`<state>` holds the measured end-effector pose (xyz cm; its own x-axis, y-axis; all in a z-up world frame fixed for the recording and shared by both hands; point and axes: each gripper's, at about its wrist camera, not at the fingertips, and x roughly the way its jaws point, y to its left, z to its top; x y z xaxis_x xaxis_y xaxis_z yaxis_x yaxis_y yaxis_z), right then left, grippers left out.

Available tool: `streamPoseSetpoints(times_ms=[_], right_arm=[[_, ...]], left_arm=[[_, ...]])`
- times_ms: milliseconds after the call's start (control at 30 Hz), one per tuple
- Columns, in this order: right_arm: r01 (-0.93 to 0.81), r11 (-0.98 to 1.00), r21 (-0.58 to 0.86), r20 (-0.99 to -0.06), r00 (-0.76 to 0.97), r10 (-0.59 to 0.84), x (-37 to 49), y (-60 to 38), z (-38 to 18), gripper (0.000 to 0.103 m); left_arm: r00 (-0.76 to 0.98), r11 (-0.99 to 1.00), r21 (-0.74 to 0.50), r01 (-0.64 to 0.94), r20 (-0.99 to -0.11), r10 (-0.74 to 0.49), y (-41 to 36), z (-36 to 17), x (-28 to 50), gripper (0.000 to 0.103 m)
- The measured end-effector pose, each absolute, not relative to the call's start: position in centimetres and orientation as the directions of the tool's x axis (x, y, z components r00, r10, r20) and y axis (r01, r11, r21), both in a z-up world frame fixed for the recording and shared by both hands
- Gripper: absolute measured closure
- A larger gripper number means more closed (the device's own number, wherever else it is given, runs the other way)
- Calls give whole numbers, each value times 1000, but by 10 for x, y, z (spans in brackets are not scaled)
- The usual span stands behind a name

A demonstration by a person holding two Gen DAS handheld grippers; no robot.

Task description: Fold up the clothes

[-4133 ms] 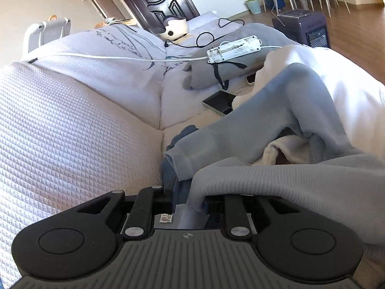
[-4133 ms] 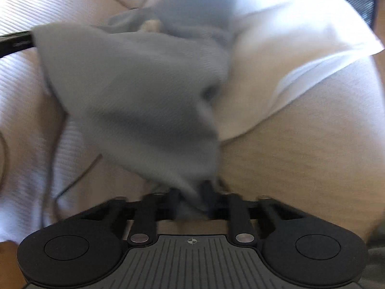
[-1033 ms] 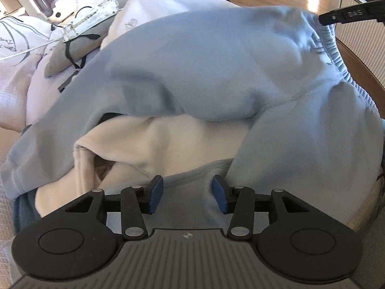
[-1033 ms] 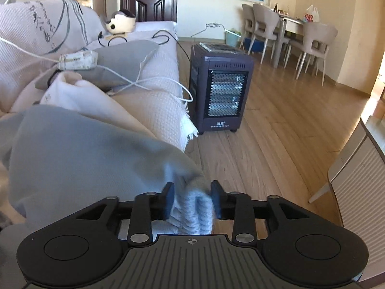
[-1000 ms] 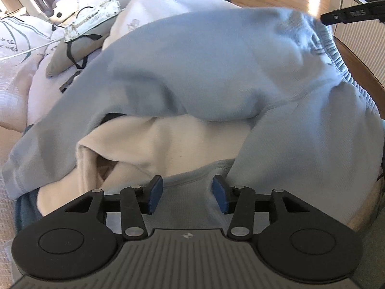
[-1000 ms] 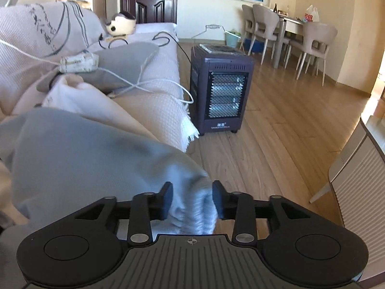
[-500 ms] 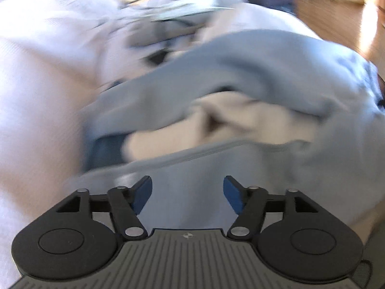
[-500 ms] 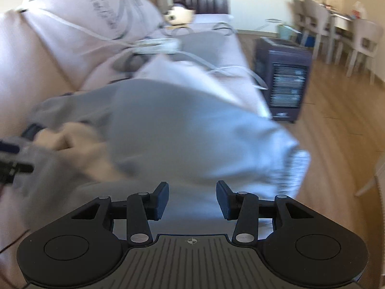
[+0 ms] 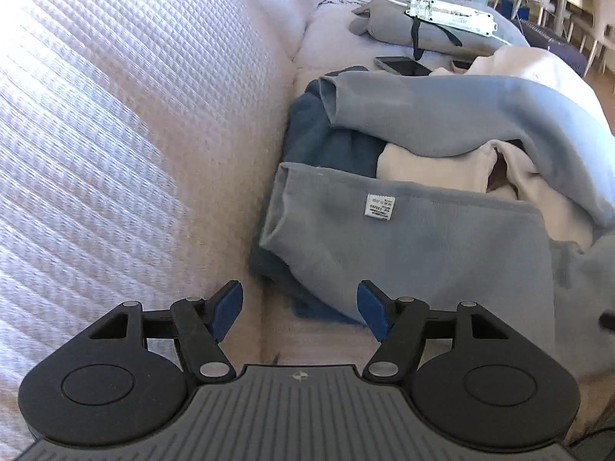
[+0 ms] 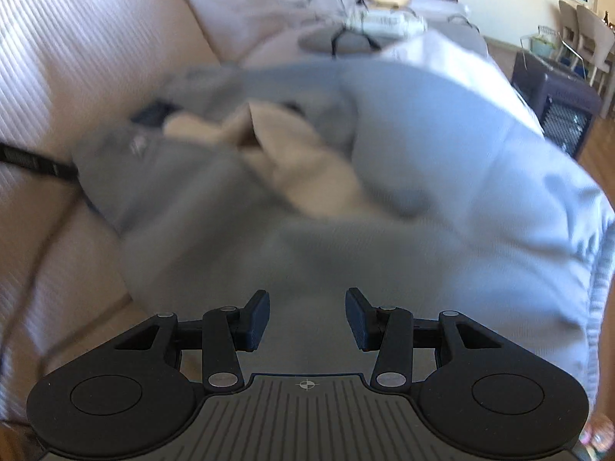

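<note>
A grey sweatshirt point(image 9: 403, 246) with a small white label point(image 9: 379, 205) lies spread on the sofa seat, one sleeve point(image 9: 442, 115) lying across the far side. A cream garment point(image 9: 442, 169) shows under it, and a dark blue one point(image 9: 319, 142) sits beneath both. My left gripper point(image 9: 299, 311) hovers open over the sweatshirt's near left corner, pads clear of the cloth. In the right wrist view, my right gripper point(image 10: 307, 319) stands open above the blurred grey sweatshirt point(image 10: 423, 192) with nothing pinched. A finger of the left gripper point(image 10: 34, 163) shows at the left edge.
The quilted white sofa back point(image 9: 115, 115) rises on the left. A phone point(image 9: 401, 65), a white power strip point(image 9: 449, 13) with cables and a grey cushion point(image 9: 384, 27) lie further along the seat. A dark heater point(image 10: 553, 103) stands on the wooden floor to the right.
Both grippers have let go of the grey sweatshirt, which now lies on the seat. The left jaws have widened. Both have swung left towards the sofa back.
</note>
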<state>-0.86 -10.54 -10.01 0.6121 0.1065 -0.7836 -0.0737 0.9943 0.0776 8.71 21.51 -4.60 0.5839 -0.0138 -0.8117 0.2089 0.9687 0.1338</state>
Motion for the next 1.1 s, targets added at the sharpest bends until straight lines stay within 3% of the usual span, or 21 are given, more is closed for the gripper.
streamPoseSetpoints(times_ms=[267, 333, 467, 500, 533, 667, 867, 1000, 1100], right_arm=[[-40, 998, 53, -802, 593, 67, -14, -104, -108, 59], [-46, 998, 41, -812, 581, 60, -12, -102, -112, 59], [-35, 999, 40, -805, 591, 52, -14, -104, -109, 59], [-29, 999, 45, -801, 596, 53, -15, -105, -108, 59], [-15, 998, 54, -797, 602, 53, -16, -108, -106, 59], [80, 991, 110, -769, 638, 34, -24, -128, -91, 59], [223, 954, 202, -711, 703, -14, -50, -167, -69, 59], [306, 919, 247, -678, 732, -61, -67, -191, -58, 59], [351, 900, 257, -671, 735, -95, -76, -204, -56, 58]], left_arm=[[628, 972, 137, 190, -778, -14, 213, -56, 103, 42], [652, 969, 172, 176, -758, 16, 206, -60, 107, 48], [658, 961, 235, 148, -748, 81, 193, -69, 112, 72], [655, 963, 229, 145, -752, 81, 192, -68, 111, 84], [655, 965, 214, 150, -753, 65, 191, -63, 109, 86], [701, 963, 175, 207, -712, -22, 176, -26, 94, 88], [722, 887, 64, 457, -609, -328, 115, 53, 61, 99], [653, 720, 124, 683, -544, -526, 33, 88, 15, 99], [619, 633, 198, 748, -552, -559, -22, 85, -7, 98]])
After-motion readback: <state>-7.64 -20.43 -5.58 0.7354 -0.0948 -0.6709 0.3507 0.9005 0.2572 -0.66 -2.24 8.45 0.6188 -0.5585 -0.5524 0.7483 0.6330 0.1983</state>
